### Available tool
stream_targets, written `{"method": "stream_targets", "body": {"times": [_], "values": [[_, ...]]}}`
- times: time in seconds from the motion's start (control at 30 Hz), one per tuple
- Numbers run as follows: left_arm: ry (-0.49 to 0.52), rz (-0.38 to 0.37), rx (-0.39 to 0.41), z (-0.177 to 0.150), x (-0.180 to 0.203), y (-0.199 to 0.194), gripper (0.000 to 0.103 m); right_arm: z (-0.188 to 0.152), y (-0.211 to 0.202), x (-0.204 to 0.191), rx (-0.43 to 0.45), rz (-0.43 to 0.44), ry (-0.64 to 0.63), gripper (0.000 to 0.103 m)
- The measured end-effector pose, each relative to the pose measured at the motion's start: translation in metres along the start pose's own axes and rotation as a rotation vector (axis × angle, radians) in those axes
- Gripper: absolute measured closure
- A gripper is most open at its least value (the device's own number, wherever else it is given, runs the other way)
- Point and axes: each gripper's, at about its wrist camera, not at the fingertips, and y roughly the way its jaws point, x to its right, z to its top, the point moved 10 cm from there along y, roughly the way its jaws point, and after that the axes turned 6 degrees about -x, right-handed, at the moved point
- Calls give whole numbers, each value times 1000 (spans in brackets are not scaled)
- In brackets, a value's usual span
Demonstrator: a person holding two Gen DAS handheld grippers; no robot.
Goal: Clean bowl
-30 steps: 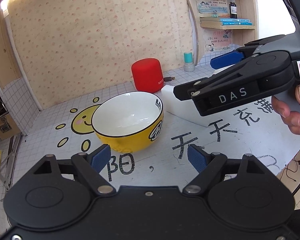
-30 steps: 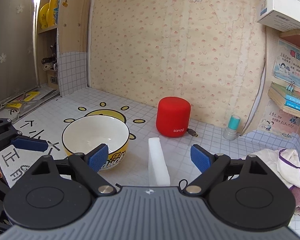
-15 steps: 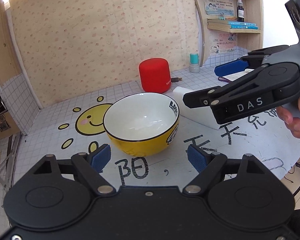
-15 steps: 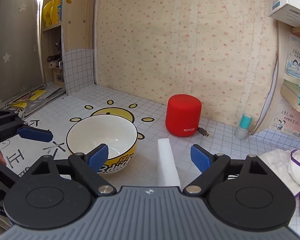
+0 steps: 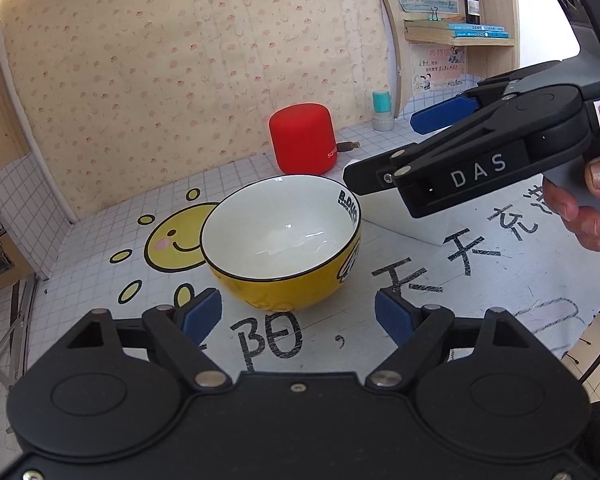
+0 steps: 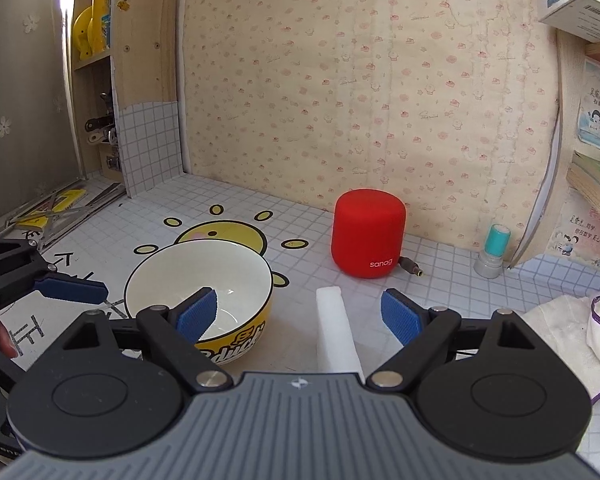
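- Bowl (image 5: 284,240), yellow outside and white inside with a thin black rim, sat upright on the tabletop (image 5: 500,280), partly covering a printed smiling sun (image 5: 172,244).
- Its white interior looked empty in both views, with a faint sheen near the bottom.
- Left gripper (image 5: 298,316) hovered just short of the bowl, its blue-padded fingers (image 5: 202,316) spread wide and holding nothing; the bowl's near side lay just ahead of the gap between them, untouched.
- Right gripper (image 6: 298,314) also stood with fingers (image 6: 400,318) spread apart and empty.
- White sponge block (image 6: 336,332) stood on the table just to the right of the bowl, lined up with the gap between the right gripper's fingers but not pinched; how near the pads were to it could not be told.
- In the left wrist view the right gripper (image 5: 384,152) reached in from the right, above the bowl's far right rim, held by a hand (image 5: 584,208) around its handle.
- Red cylindrical speaker (image 6: 367,234) stood behind the bowl near the papered back wall, a cable plug at its base.
- Small teal-capped container (image 6: 492,254) stood further right, by the foot of a wooden shelf (image 5: 460,36) with books and a dark dropper bottle (image 5: 472,0).
- White cloth (image 6: 572,332) with a purple edge lay crumpled at the table's right side.
- Large black characters were printed on the tabletop in front of the bowl.
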Motion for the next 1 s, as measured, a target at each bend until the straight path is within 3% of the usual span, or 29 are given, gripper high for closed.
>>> {"method": "stream_targets", "body": {"times": [0.4, 1.0], "values": [[-1, 3, -13, 0, 1, 1, 18, 4, -2, -10, 17, 25, -54, 13], [8, 30, -23, -1, 12, -4, 18, -6, -12, -4, 23, 58, -18, 13]]}}
